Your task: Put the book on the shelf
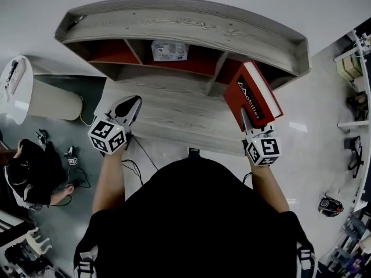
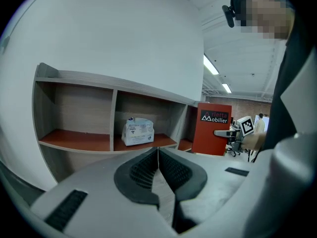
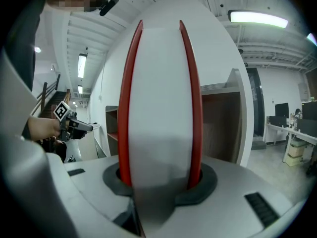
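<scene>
- Right gripper view: right claw [image 3: 159, 180] pinches the red book [image 3: 161, 98] by one edge, pages facing the camera.
- Head view: the book's long axis leans toward the shelf [image 1: 185, 28], just before its right compartment; right hand nearer.
- Left claw [image 2: 158, 170] pressed together, empty.

Count taken across the head view.
Shelf unit [image 1: 185, 25]: 1, upper centre; 3 open compartments showing.
Red book [image 1: 250, 97]: 1, right of centre.
White packet [image 1: 168, 51]: 1, in the middle compartment.
Claws: 2, namely left claw [image 1: 131, 105] centre left and right claw [image 1: 246, 116] centre right.
Marker cubes: 2, namely left cube [image 1: 108, 135] and right cube [image 1: 262, 149].
White cylinder [image 1: 52, 103]: 1, left edge.
Second person [image 1: 29, 175]: 1, lower left.
</scene>
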